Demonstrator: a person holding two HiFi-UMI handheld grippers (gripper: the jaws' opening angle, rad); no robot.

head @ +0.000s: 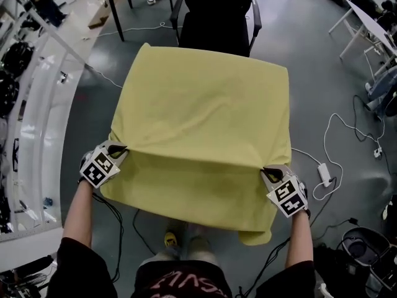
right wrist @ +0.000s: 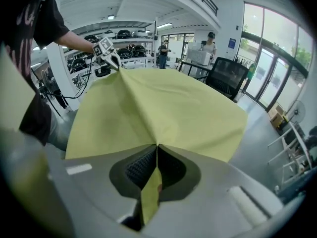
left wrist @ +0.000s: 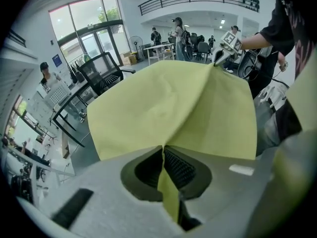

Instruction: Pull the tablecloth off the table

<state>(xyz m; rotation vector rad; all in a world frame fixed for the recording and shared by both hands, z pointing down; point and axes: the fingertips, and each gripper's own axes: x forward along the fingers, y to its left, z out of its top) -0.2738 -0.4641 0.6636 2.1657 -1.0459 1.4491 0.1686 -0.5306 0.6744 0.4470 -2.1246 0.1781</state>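
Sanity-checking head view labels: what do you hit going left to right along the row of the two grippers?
In order: left gripper → yellow fabric tablecloth, pinched by both grippers → right gripper → white power adapter on its cable.

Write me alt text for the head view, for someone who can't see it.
Seen from above, a yellow tablecloth drapes over a table hidden beneath it, with the left gripper and the right gripper each shut on its near side. A black office chair stands at the far side, and cables trail on the grey floor.
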